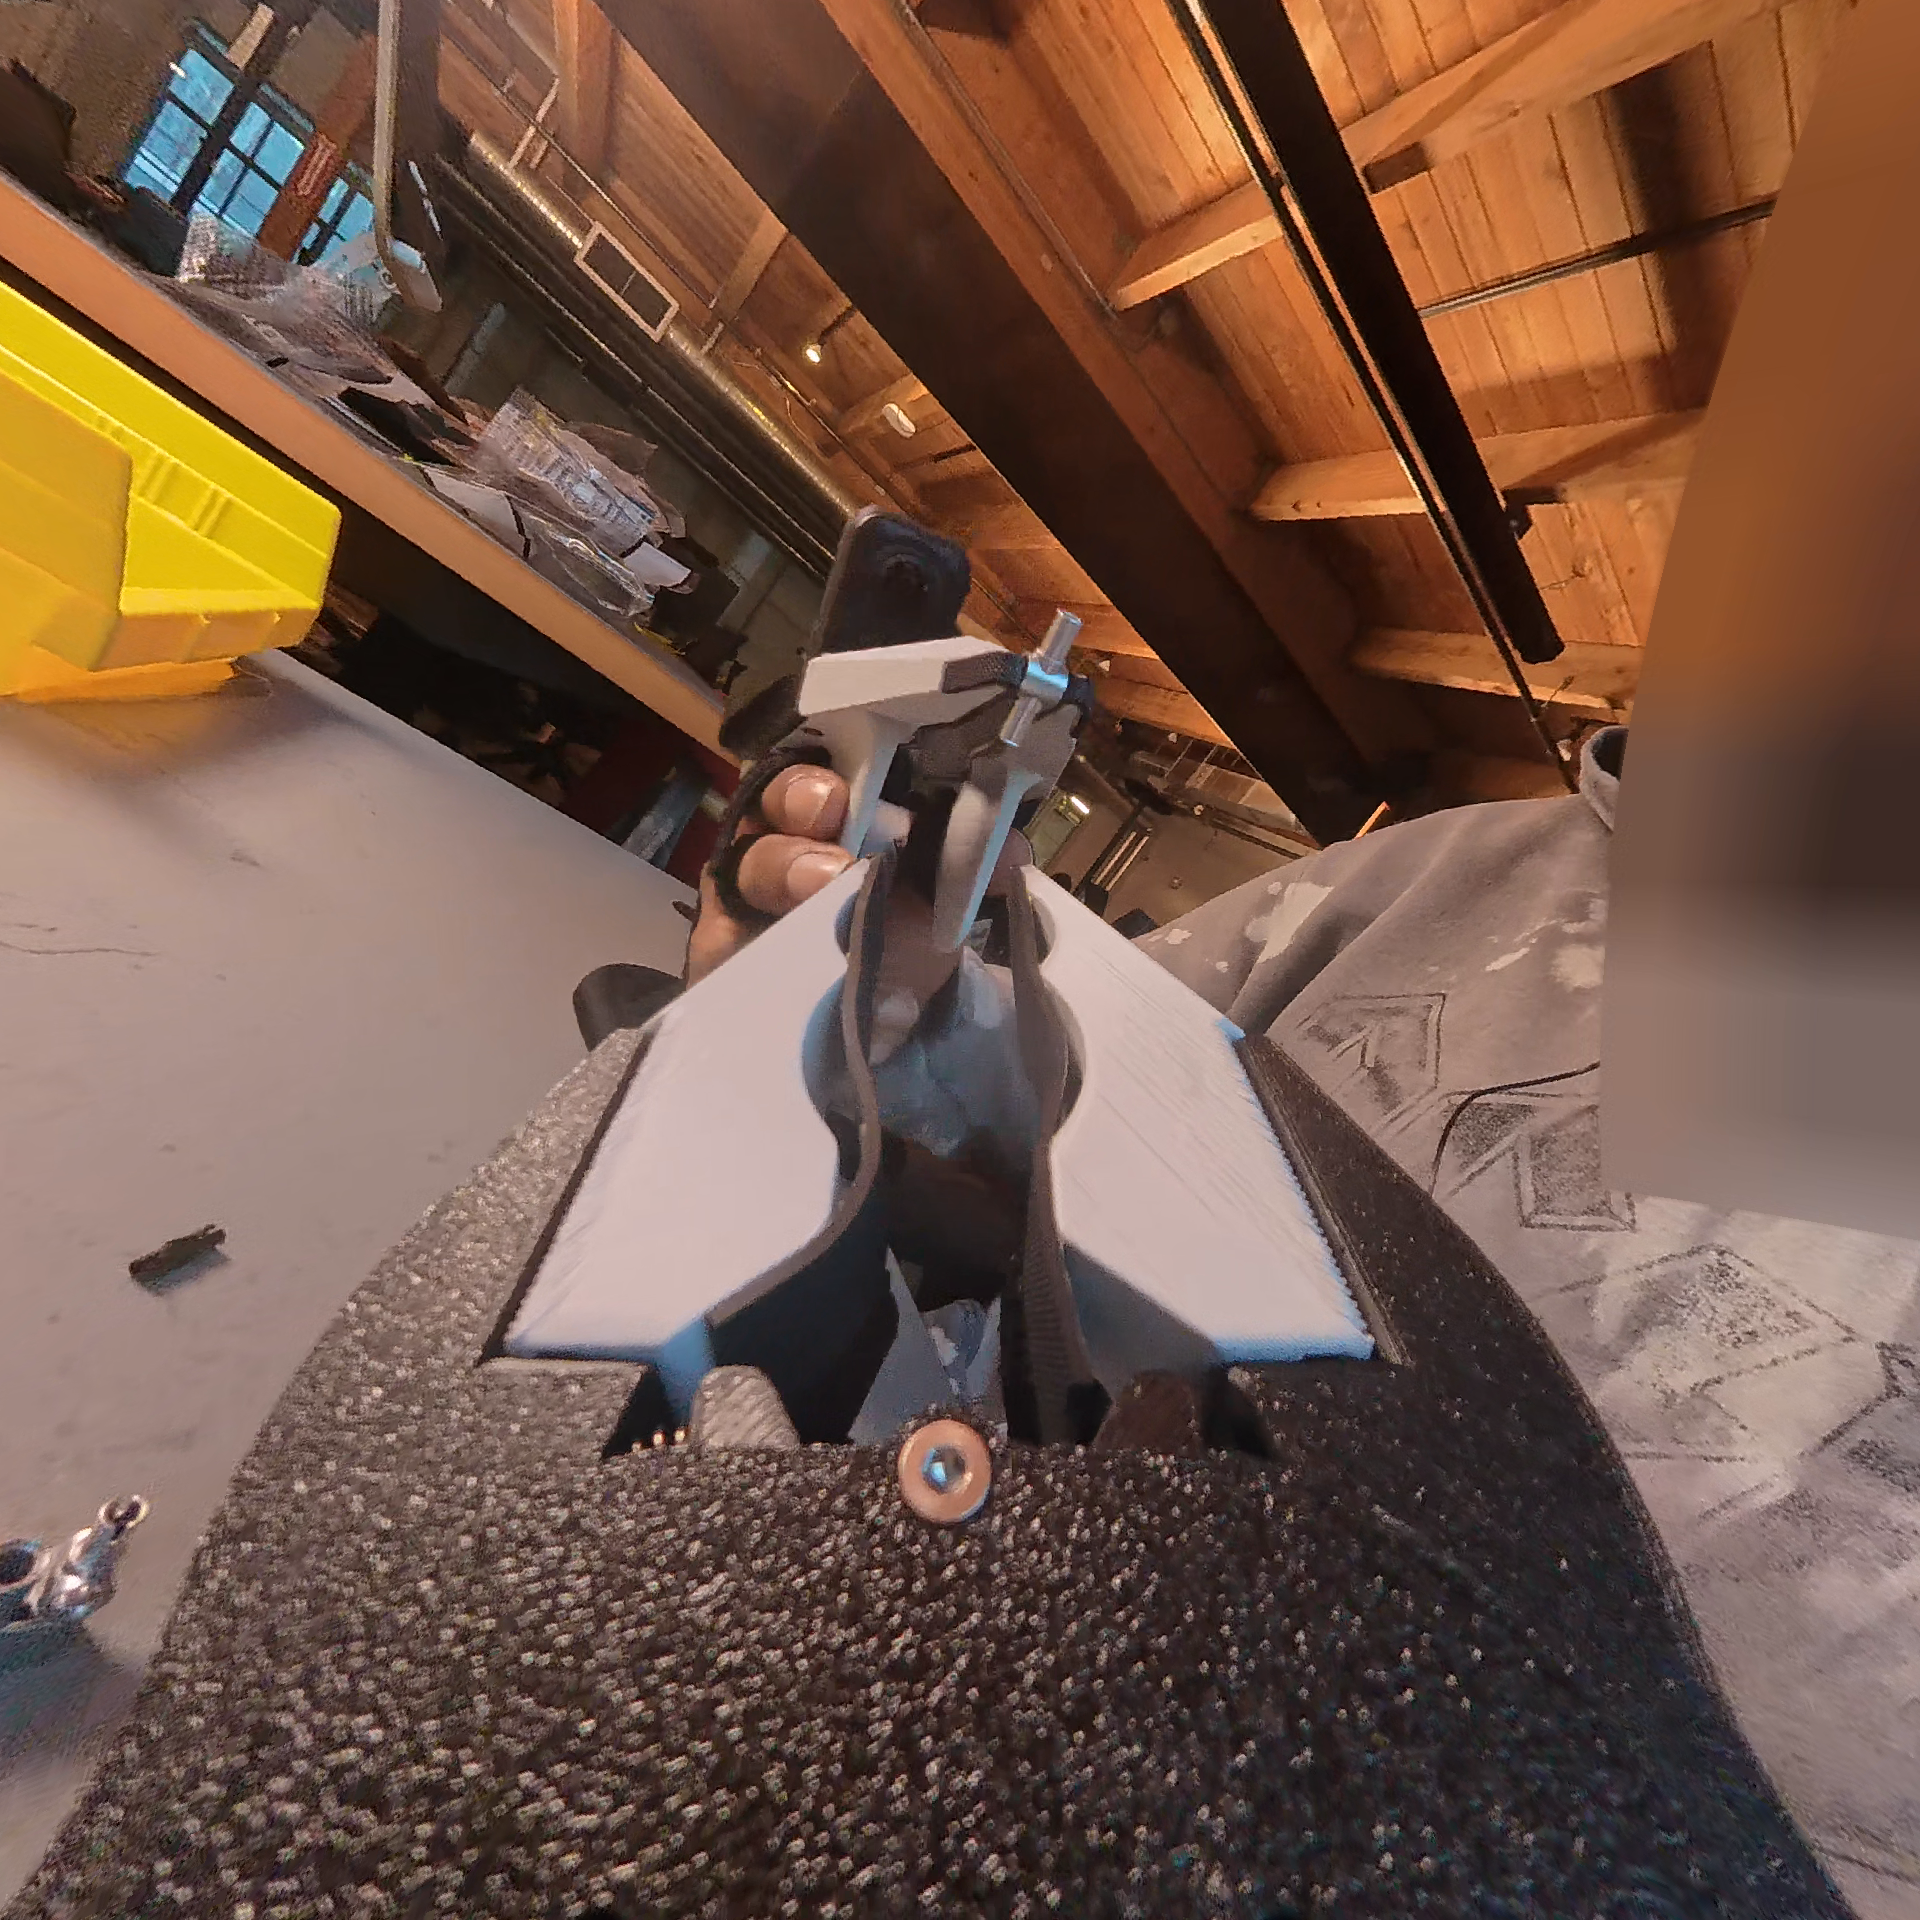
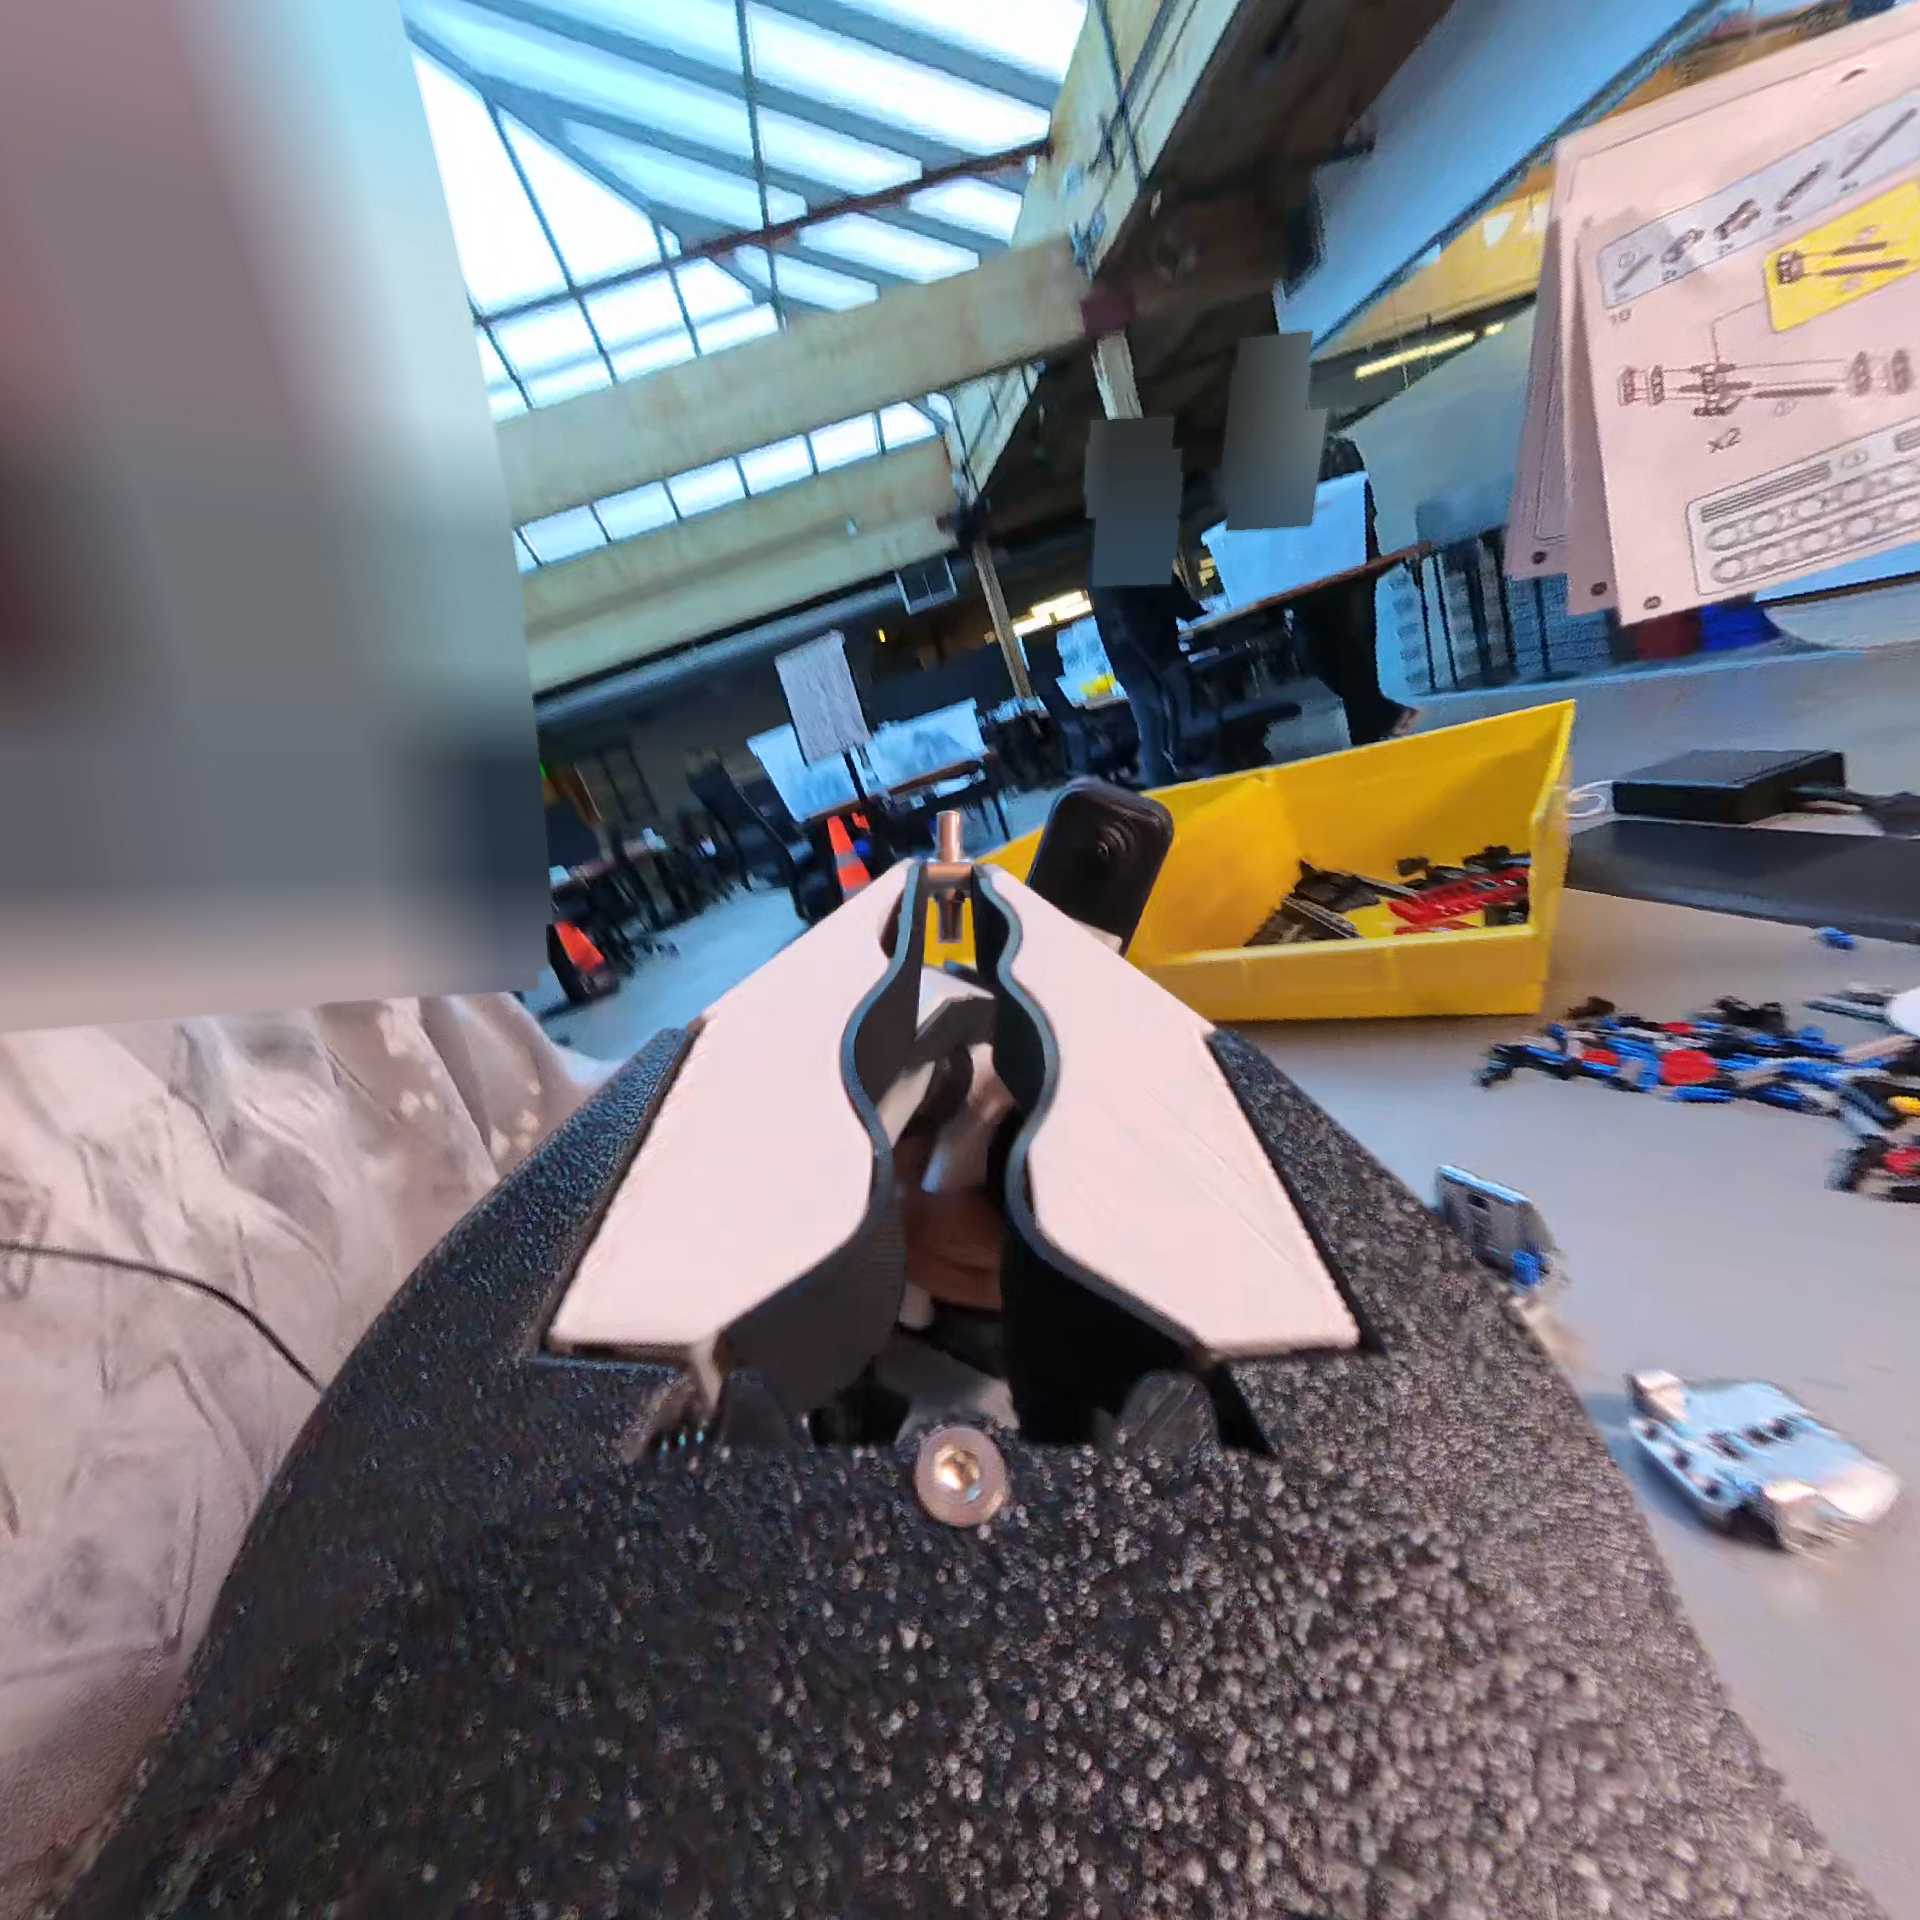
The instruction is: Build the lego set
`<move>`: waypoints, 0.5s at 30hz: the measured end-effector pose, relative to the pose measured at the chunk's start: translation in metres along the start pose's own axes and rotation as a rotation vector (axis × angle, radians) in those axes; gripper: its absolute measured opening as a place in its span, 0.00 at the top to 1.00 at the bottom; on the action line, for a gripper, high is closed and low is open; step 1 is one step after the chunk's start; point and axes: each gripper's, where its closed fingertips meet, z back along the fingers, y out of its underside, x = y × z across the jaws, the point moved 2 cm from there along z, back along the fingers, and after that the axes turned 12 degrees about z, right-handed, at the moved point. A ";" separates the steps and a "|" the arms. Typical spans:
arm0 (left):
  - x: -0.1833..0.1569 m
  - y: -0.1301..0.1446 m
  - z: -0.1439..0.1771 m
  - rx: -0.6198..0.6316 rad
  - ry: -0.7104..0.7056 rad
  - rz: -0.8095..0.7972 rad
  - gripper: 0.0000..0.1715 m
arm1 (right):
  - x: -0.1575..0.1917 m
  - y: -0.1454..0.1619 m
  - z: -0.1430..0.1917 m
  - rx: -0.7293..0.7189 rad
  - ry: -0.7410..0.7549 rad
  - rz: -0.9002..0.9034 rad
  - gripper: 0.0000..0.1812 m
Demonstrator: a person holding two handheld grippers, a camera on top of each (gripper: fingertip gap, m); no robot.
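Pin (image 2: 948, 868): a short bright metal rod. From the left wrist view it has a thin crossbar through it (image 1: 1039, 675) and sits in a dark grey holder. My right gripper (image 2: 948, 896) is clenched on it at the very tips, and the pin sticks up just past them. My left gripper (image 1: 940, 894) faces the right one. Its tips stand apart with the right gripper's white fingers showing between them; whether it pinches anything I cannot tell. A hand (image 1: 790, 842) wraps the right gripper's handle. Behind the pin lies a yellow bin (image 2: 1351, 935) on the grey table (image 2: 1455, 1195), with a heap of small bricks (image 2: 1704, 1049) to its right. A printed sheet (image 2: 1745, 364) of assembly drawings hangs at upper right; no brand shows.
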 end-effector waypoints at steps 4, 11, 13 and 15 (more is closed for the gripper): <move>-0.006 -0.008 0.001 -0.055 -0.032 -0.086 0.88 | -0.004 0.006 -0.011 -0.115 -0.003 -0.124 0.97; -0.004 -0.022 0.011 -0.111 -0.161 -0.213 0.94 | -0.018 0.019 -0.010 -0.206 0.048 -0.231 0.97; 0.000 -0.022 0.011 -0.100 -0.208 -0.243 0.95 | -0.020 0.024 -0.009 -0.218 0.064 -0.249 0.97; 0.004 -0.021 0.012 -0.091 -0.255 -0.265 0.98 | -0.022 0.028 -0.008 -0.231 0.076 -0.261 0.97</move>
